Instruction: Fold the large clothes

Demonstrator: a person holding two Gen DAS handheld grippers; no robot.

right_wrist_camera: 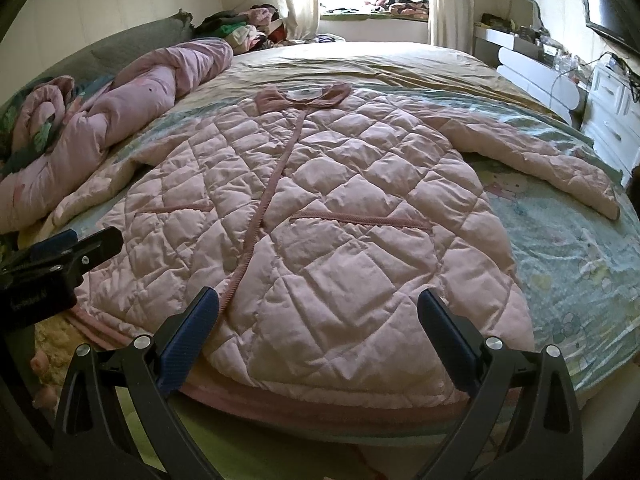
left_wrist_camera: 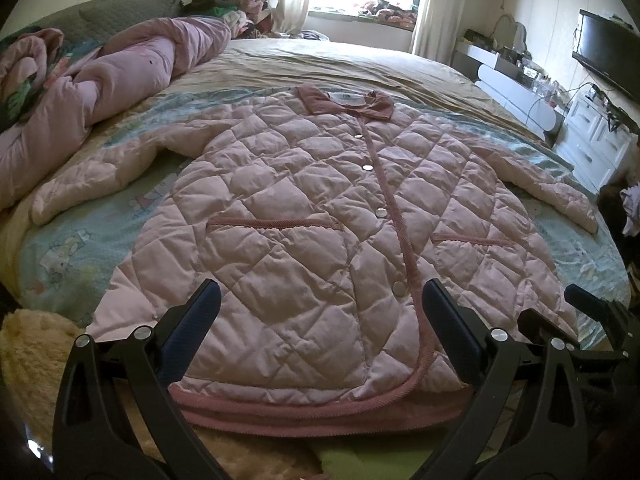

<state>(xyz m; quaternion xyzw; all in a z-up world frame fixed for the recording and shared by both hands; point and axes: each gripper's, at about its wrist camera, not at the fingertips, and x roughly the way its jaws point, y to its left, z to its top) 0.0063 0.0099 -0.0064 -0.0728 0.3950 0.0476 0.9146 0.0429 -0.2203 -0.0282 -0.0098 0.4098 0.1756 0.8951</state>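
Note:
A pink quilted coat [left_wrist_camera: 304, 208] [right_wrist_camera: 320, 208] lies front up and spread flat on the bed, collar far, hem near, both sleeves out to the sides. Its snaps run down the middle. My left gripper [left_wrist_camera: 320, 296] hovers open just above the hem, left of the front placket. My right gripper [right_wrist_camera: 318, 304] is open too, over the hem on the coat's right half. Nothing sits between either pair of fingers. The right gripper's fingers [left_wrist_camera: 588, 300] show at the left wrist view's right edge, and the left gripper's fingers [right_wrist_camera: 72, 248] at the right wrist view's left edge.
The bed [left_wrist_camera: 360, 60] carries a rumpled pink duvet [left_wrist_camera: 120, 76] along its left side and a cartoon-print sheet [right_wrist_camera: 568, 240] under the coat. A fluffy cream item [left_wrist_camera: 36, 344] lies near left. White drawers [right_wrist_camera: 612, 108] and a wall TV [left_wrist_camera: 608, 48] stand at right. A window is at the back.

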